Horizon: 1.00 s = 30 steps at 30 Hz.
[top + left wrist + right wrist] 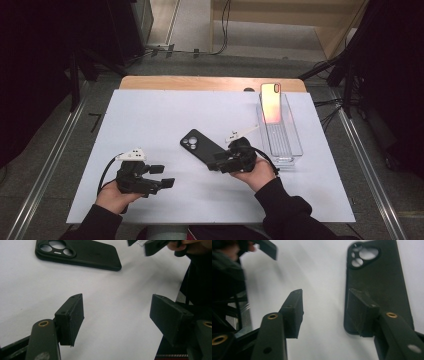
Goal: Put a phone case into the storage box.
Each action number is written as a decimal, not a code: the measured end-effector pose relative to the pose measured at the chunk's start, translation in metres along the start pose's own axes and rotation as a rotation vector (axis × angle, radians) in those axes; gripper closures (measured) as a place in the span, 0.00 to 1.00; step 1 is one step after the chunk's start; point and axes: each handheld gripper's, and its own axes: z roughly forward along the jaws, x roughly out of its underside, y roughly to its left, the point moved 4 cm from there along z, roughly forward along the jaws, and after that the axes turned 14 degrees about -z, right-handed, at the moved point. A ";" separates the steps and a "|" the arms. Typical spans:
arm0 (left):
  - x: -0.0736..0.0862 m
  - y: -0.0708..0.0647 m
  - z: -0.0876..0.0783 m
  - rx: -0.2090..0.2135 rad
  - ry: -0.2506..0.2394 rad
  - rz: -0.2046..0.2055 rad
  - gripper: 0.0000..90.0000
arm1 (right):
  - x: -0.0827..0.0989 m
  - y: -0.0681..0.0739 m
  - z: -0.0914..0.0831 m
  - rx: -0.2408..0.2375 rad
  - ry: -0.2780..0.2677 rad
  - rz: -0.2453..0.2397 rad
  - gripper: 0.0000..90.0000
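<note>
A black phone case (pixel 201 145) lies flat on the white table (pixel 150 120), its back with the camera cut-outs facing up. In the right gripper view the case (pixel 377 282) runs up the right side. My right gripper (pixel 216 164) sits at the case's near end; its jaws stand open (pixel 324 298) with bare table between them, and the right jaw overlaps the case's edge. My left gripper (pixel 164 176) is open too (pixel 116 302), hovering over bare table to the left, nothing between its jaws. The case (pixel 80 253) lies beyond it.
A clear plastic rack (pixel 285 145) stands at the right of the table, with an orange-pink phone (pixel 271 102) leaning upright at its far end. A small white part (pixel 240 133) lies between the case and the rack. The table's wooden far edge (pixel 200 82) borders the floor.
</note>
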 end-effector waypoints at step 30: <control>-0.001 -0.007 0.005 0.026 -0.004 0.017 0.31 | 0.081 0.006 -0.100 0.086 -0.043 0.061 0.16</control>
